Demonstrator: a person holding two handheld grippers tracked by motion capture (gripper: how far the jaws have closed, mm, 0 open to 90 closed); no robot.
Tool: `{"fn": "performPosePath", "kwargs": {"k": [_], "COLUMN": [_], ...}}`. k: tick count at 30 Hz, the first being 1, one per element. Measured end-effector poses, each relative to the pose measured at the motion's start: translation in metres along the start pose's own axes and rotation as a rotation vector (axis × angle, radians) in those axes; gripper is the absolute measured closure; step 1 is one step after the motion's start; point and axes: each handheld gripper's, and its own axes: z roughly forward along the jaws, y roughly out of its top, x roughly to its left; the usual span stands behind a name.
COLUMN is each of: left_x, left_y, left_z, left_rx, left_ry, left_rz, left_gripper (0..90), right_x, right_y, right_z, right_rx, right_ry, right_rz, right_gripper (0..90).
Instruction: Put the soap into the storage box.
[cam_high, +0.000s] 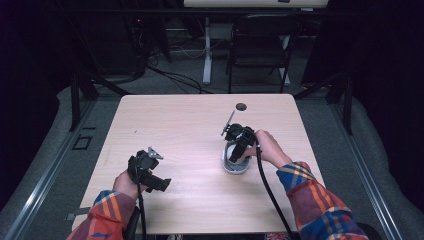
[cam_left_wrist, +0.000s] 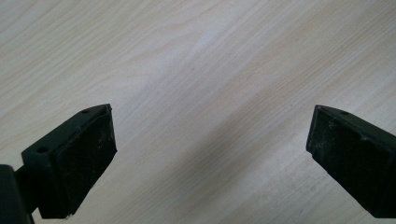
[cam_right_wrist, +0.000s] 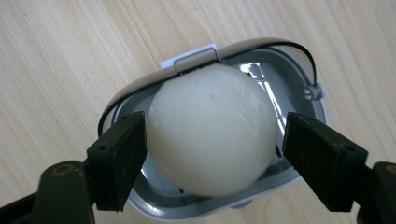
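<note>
Closely, right claw (cam_right_wrist: 212, 154) straddles egg (cam_right_wrist: 212, 128).

Both hand-held grippers (cam_high: 161, 184) (cam_high: 235, 150) open-jawed

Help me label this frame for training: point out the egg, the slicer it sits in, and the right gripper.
egg (cam_right_wrist: 212, 128): right gripper view, middle of its white shell.
egg slicer (cam_right_wrist: 140, 86): right gripper view, upper left rim.
right gripper (cam_right_wrist: 212, 158): right gripper view, midway between its fingertips, either side of the egg.
</note>
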Motion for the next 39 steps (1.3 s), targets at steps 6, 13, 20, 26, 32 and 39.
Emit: {"fn": "performPosePath", "kwargs": {"k": [6, 13, 20, 26, 32, 39], "left_x": [0.000, 0.000, 0.000, 0.000, 0.000, -0.001], "left_y": [0.000, 0.000, 0.000, 0.000, 0.000, 0.000], "left_z": [0.000, 0.000, 0.000, 0.000, 0.000, 0.000], "left_rx": [0.001, 0.001, 0.000, 0.002, 0.004, 0.006], "left_ry": [0.000, 0.000, 0.002, 0.001, 0.002, 0.001], "left_rz": [0.000, -0.001, -0.001, -0.001, -0.002, -0.002], "left_gripper": [1.5, 1.5, 1.5, 1.5, 1.5, 1.5], "right_x": [0.000, 0.002, -0.001, -0.009, -0.017, -0.022], "right_y": [-0.006, -0.013, -0.027, -0.047, -0.072, -0.103], "right_z": [-0.013, -0.028, -0.043, -0.054, -0.060, -0.062], "right_rx": [-0.021, -0.051, -0.074, -0.087, -0.073, -0.062], "right_ry": [0.001, 0.003, -0.006, -0.016, -0.028, -0.055], "right_rz": [0.004, 0.006, 0.022, 0.056, 0.095, 0.138], "right_gripper": [16.2, 13.3, 10.1, 8.0, 6.6, 6.9]}}
